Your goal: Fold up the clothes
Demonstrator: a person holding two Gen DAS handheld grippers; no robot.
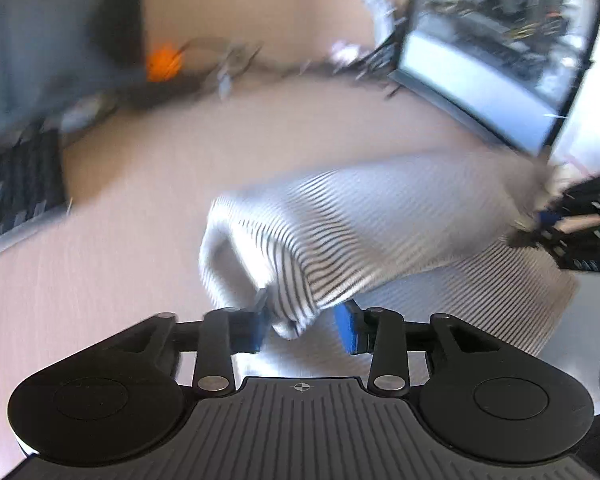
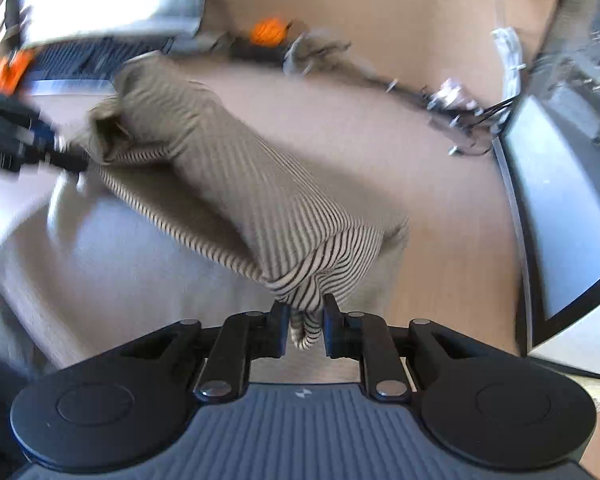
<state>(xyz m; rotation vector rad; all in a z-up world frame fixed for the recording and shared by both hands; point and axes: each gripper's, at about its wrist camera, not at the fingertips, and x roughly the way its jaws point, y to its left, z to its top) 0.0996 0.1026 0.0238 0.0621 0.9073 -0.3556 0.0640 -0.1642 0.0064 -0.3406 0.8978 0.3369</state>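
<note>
A white garment with thin dark stripes (image 1: 360,220) is lifted into a long fold above its lower layer, which lies flat on the wooden table (image 1: 140,240). In the left wrist view my left gripper (image 1: 305,328) has one corner of the fold between its blue pads. There is a gap beside the right pad, so the jaws stand open around the cloth. In the right wrist view my right gripper (image 2: 306,328) is shut on the other corner of the striped garment (image 2: 240,184). Each gripper shows blurred at the far end of the fold: the right gripper (image 1: 540,224), the left gripper (image 2: 74,164).
A dark-framed screen (image 1: 480,60) stands at the back right, and a black keyboard (image 1: 16,192) lies at the left. An orange object (image 1: 162,64) and tangled cables (image 1: 360,60) lie along the far edge. Both views are blurred.
</note>
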